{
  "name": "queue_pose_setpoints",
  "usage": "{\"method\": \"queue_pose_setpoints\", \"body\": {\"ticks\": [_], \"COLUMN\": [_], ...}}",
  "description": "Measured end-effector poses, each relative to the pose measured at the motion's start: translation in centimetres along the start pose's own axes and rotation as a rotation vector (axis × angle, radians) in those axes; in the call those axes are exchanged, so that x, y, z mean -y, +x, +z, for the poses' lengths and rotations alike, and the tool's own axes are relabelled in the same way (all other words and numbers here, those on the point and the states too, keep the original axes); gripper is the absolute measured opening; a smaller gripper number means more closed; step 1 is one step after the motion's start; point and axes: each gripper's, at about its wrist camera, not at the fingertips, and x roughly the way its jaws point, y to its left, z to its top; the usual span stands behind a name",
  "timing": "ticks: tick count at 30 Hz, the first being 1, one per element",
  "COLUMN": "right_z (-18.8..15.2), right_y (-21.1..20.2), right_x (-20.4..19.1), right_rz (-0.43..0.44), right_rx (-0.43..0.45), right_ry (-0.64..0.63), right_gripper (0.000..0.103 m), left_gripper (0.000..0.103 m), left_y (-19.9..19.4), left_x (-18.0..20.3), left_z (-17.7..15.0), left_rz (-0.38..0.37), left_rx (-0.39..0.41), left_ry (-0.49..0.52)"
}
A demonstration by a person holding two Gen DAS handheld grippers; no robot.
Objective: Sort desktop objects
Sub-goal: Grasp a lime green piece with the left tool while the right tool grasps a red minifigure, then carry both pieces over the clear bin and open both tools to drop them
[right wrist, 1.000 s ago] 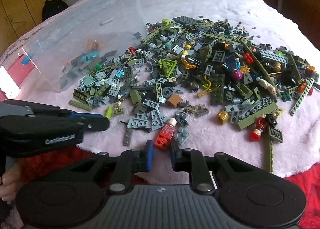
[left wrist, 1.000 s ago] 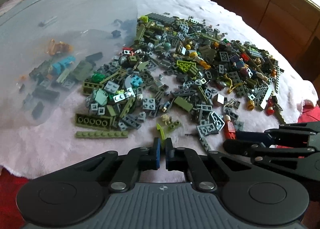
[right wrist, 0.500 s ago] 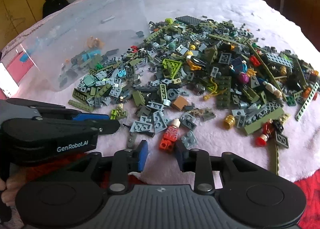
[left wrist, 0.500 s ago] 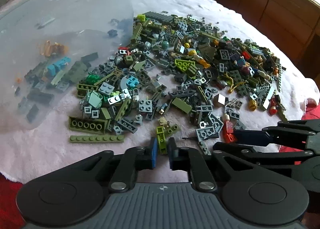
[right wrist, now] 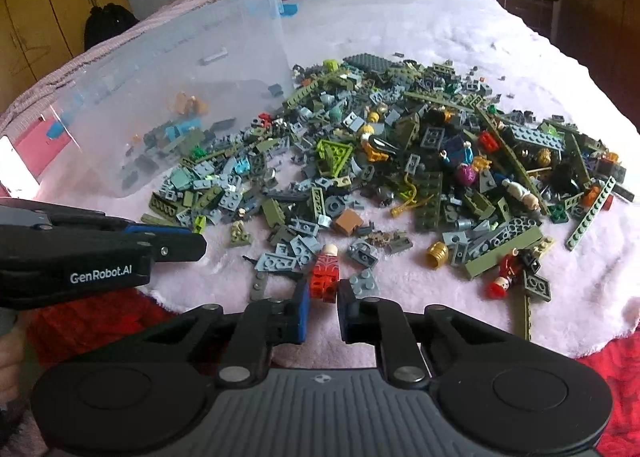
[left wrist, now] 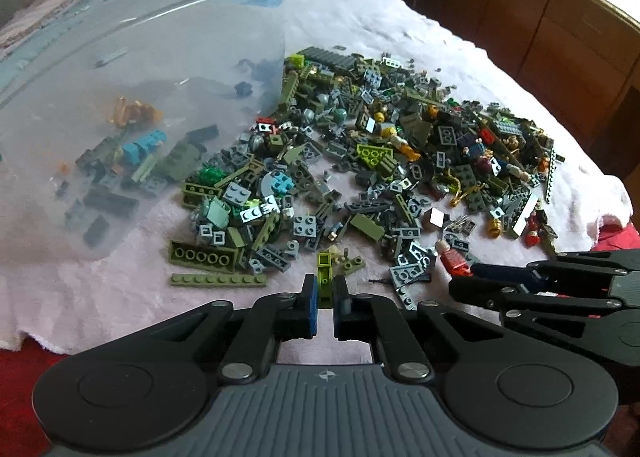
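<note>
Left gripper [left wrist: 325, 291] is pinching a lime-green brick piece [left wrist: 324, 269]; both pads press its sides at the near edge of the brick pile [left wrist: 380, 161]. The piece sticks up and forward out of the fingertips. Right gripper [right wrist: 323, 291] has its jaws closing around the red minifigure [right wrist: 326, 271], which lies on its back at the pile's near edge with its legs between the fingertips; cannot tell if the pads are touching it yet, a thin gap seems to show on each side.

Pile: mostly grey and olive plates and bricks spread over a pink fluffy blanket [right wrist: 420, 29]. Left of the pile lies a clear plastic bin [left wrist: 120, 77], tipped on its side with its mouth toward the pile and a few bricks inside, including a light-blue brick [left wrist: 142, 145]. At the pile's near-left edge: long olive plate [left wrist: 218, 279], with an olive brick with round holes [left wrist: 202, 257] just behind it. Gold barrel piece [right wrist: 438, 253] sits near the pile's near-right side; a second red figure [right wrist: 504, 277] lies right of it. Brown tile [right wrist: 349, 222] sits just beyond the red minifigure.
</note>
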Motion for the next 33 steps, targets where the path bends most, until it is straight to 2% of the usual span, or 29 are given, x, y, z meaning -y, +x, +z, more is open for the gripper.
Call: {"method": "queue_pose_setpoints", "body": {"ticks": [5, 10, 16, 23, 29, 33], "right_z": [0.1, 0.9, 3.7, 8.7, 14.6, 18.1], "right_y": [-0.3, -1.1, -2.9, -3.9, -3.3, -2.0], "right_x": [-0.1, -0.1, -1.0, -4.0, -7.8, -10.3], "right_rz": [0.009, 0.03, 0.076, 0.141, 0.181, 0.199], "right_rx": [0.003, 0.028, 0.091, 0.164, 0.241, 0.275], "right_ry": [0.002, 0.013, 0.005, -0.09, -0.191, -0.231], "right_gripper": [0.016, 0.016, 0.016, 0.016, 0.016, 0.016], "left_gripper": [0.009, 0.009, 0.009, 0.009, 0.009, 0.009], "left_y": [-0.2, -2.2, -5.2, -7.7, -9.5, -8.5], "left_x": [-0.3, -0.6, -1.0, -3.1, -7.6, -10.1], "left_z": [-0.1, 0.5, 2.7, 6.7, 11.1, 13.0], "left_rz": [0.027, 0.04, 0.053, 0.106, 0.194, 0.235], "left_rx": [-0.017, 0.034, 0.109, 0.181, 0.243, 0.227], "left_ry": [-0.021, -0.022, -0.007, -0.034, -0.112, -0.143]}}
